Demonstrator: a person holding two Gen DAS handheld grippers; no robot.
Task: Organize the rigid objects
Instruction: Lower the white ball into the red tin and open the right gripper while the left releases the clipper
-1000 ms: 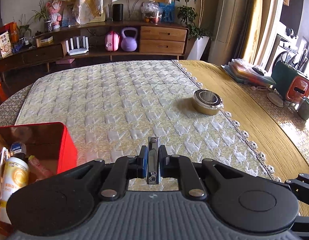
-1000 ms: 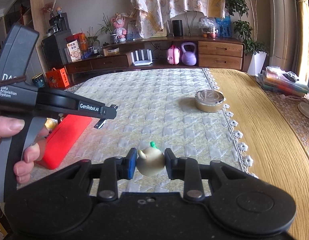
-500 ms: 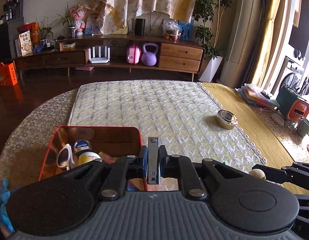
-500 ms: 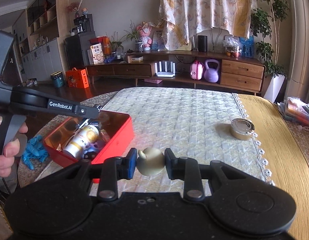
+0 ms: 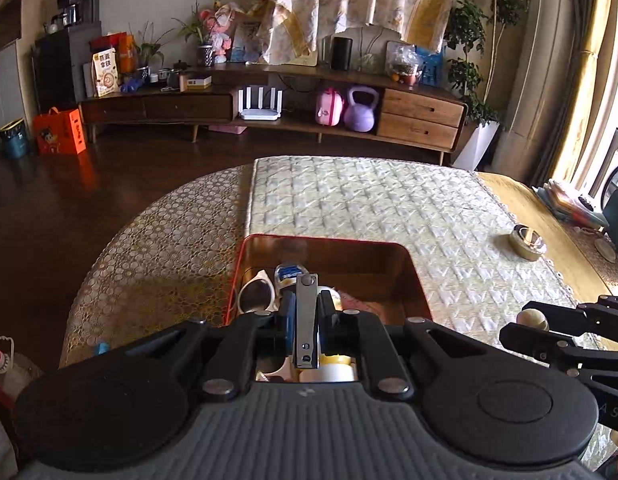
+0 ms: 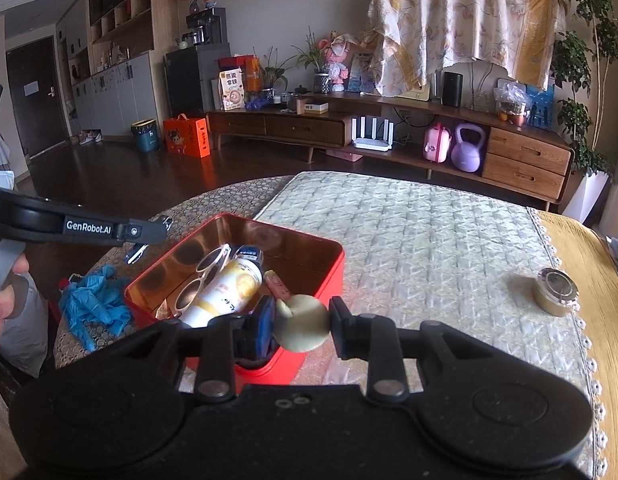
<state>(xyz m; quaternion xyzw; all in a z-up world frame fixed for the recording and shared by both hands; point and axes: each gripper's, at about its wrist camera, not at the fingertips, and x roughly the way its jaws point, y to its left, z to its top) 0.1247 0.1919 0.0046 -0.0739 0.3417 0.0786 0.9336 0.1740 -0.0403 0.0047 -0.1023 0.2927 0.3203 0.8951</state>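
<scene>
While my left gripper [image 5: 307,320] hung over the near end of the red tin [image 5: 419,280], its fingers were clamped on a steel nail clipper [image 5: 306,316] that stood upright between the pads. My right gripper [image 6: 301,322] hovered at the tin's near right corner, its fingers pressed against a small cream teapot [image 6: 303,326], spout to the left. In the left view that teapot showed at the far right, just beyond the tin's right wall.

Inside the tin [image 6: 333,276] lay white sunglasses [image 6: 201,280] on the left, a cream bottle with a blue cap [image 6: 225,294] beside them, and a pink item [image 6: 279,288] to the right of the bottle. Left of the tin, crumpled blue gloves [image 6: 91,306] lay on the tablecloth. Farther right, well apart from the tin, a round metal tin [image 6: 555,292] sat near the lace edge of the quilted mat [image 6: 429,232]. Beyond the table stood a low wooden sideboard [image 6: 389,132] holding a purple kettlebell [image 6: 467,152].
</scene>
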